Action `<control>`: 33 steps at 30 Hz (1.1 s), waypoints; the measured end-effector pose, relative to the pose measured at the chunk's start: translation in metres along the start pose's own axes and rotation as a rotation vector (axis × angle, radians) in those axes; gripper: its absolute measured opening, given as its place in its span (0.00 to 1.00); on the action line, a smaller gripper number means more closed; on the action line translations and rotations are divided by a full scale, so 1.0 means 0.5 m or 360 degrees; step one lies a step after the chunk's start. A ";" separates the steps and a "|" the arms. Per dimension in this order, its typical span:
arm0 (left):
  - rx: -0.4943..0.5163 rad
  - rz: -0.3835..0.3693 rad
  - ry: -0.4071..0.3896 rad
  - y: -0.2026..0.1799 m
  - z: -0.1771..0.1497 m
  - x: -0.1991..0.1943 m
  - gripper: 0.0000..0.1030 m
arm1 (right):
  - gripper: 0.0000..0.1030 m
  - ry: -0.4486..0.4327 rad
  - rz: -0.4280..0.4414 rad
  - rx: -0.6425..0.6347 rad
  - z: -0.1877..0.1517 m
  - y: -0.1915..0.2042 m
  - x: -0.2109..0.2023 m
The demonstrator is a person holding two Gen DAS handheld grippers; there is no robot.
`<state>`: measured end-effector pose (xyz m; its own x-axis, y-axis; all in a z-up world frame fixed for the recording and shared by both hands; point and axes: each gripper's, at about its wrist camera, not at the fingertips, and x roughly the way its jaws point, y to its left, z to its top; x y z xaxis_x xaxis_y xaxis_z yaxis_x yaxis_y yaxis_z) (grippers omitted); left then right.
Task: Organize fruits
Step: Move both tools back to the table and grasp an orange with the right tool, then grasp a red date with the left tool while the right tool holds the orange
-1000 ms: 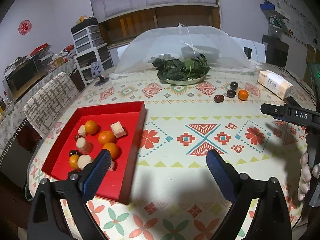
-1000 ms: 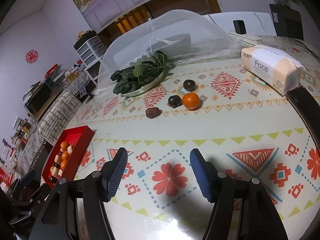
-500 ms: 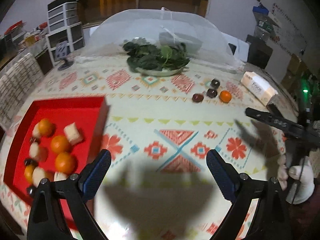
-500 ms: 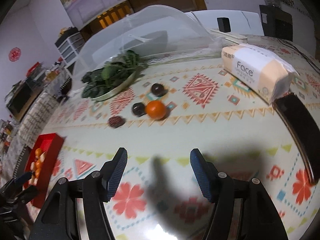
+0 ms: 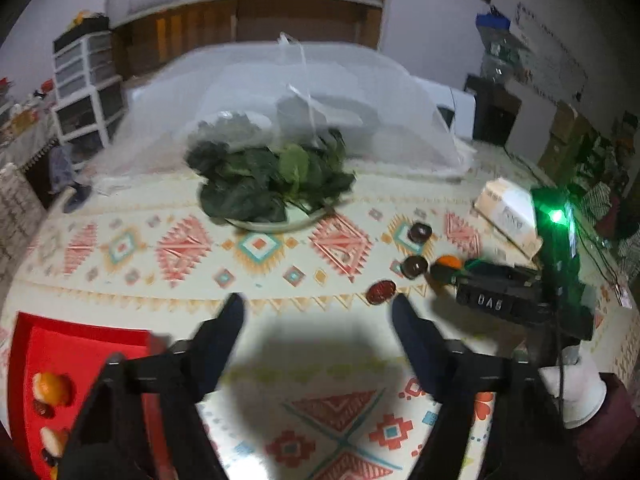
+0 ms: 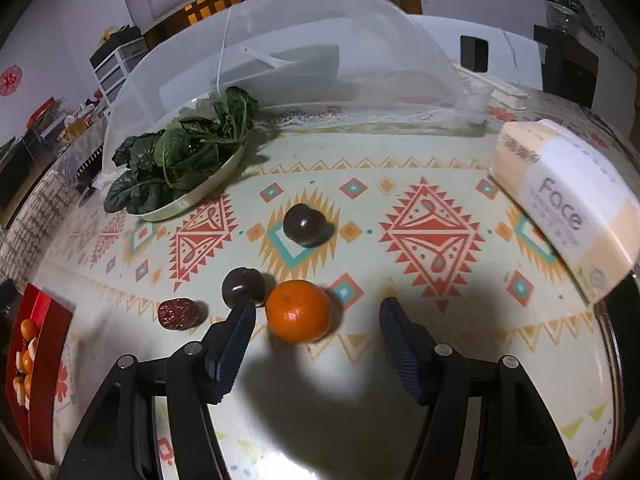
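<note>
While our right hand-held gripper [image 6: 314, 322] stands wide apart around the orange [image 6: 298, 310] on the counter [image 6: 460, 320], its left finger nearly touches a dark plum [image 6: 243, 286]. Closing carelessly, we risk knocking that plum rolling. Our left hand-held gripper [image 5: 318, 320] hangs apart, empty, near the red tray [image 5: 80, 344].

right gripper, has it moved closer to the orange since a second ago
Yes. The right gripper has advanced toward the orange, which now sits between its open fingers; the tissue pack also looms nearer.

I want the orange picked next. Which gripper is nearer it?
Right. The right gripper is open just in front of the orange; the left gripper is farther back.
</note>
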<state>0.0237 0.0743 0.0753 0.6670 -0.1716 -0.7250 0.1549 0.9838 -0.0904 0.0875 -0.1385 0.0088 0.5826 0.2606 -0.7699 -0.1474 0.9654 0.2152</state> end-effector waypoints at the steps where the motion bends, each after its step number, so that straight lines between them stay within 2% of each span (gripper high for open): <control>1: 0.0003 -0.0014 0.0027 -0.004 -0.001 0.014 0.57 | 0.55 -0.0010 0.0003 -0.0001 0.002 0.002 -0.001; 4: 0.0011 -0.0045 0.0082 -0.018 -0.006 0.054 0.57 | 0.34 -0.0001 0.0012 -0.0042 0.003 0.011 0.004; 8: 0.0044 -0.0097 0.0113 -0.039 -0.006 0.091 0.56 | 0.34 -0.0015 0.0018 -0.0062 -0.001 0.015 0.000; 13: 0.0118 -0.0143 0.0135 -0.078 -0.001 0.133 0.57 | 0.34 -0.0008 0.0088 0.0042 -0.001 -0.019 -0.008; 22: 0.0221 -0.0132 0.0195 -0.127 -0.002 0.200 0.56 | 0.34 -0.0034 0.0170 0.0132 0.006 -0.043 -0.025; 23: 0.0222 -0.0119 0.0202 -0.127 -0.003 0.204 0.52 | 0.34 -0.0035 0.0177 0.0134 0.006 -0.043 -0.026; 24: 0.0223 -0.0114 0.0206 -0.127 -0.004 0.206 0.34 | 0.34 -0.0035 0.0179 0.0135 0.006 -0.043 -0.027; 25: 0.0227 -0.0109 0.0216 -0.128 -0.007 0.209 0.23 | 0.34 -0.0036 0.0180 0.0137 0.006 -0.043 -0.028; 26: 0.0228 -0.0098 0.0207 -0.128 -0.007 0.207 0.20 | 0.34 -0.0037 0.0180 0.0139 0.006 -0.043 -0.027; 33: 0.0154 -0.0114 0.0175 -0.106 -0.013 0.177 0.20 | 0.34 -0.0046 0.0175 0.0154 0.004 -0.046 -0.031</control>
<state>0.0698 0.0071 0.0114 0.5686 -0.2290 -0.7901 0.2722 0.9587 -0.0819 0.0835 -0.1650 0.0172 0.5902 0.3626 -0.7212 -0.1347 0.9251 0.3550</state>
